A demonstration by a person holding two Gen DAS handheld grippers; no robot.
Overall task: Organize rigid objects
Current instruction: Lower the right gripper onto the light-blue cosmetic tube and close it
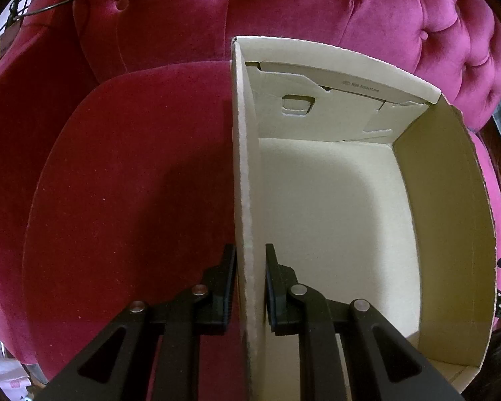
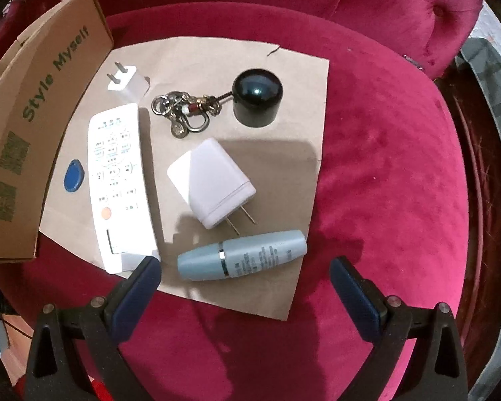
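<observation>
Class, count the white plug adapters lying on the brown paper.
2: a small plug adapter near the cardboard box, and a larger plug adapter mid-sheet above the blue-grey tube.

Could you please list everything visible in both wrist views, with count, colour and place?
open cardboard box: one, tan outside, cream inside, on the sofa seat, nothing visible inside
crimson velvet tufted sofa: one, under everything
brown paper sheet: one, on the seat beside the box
white remote control: one, near the sheet's box-side edge
white plug adapters: two, small above the remote, large mid-sheet
metal keyring bunch: one, silver, chained to a black domed cap
blue oval tag: one, between remote and box
pale blue cosmetic tube: one, nearest the right tongs
left tongs: black, shut on the box wall
right tongs: black, open above the tube
</observation>
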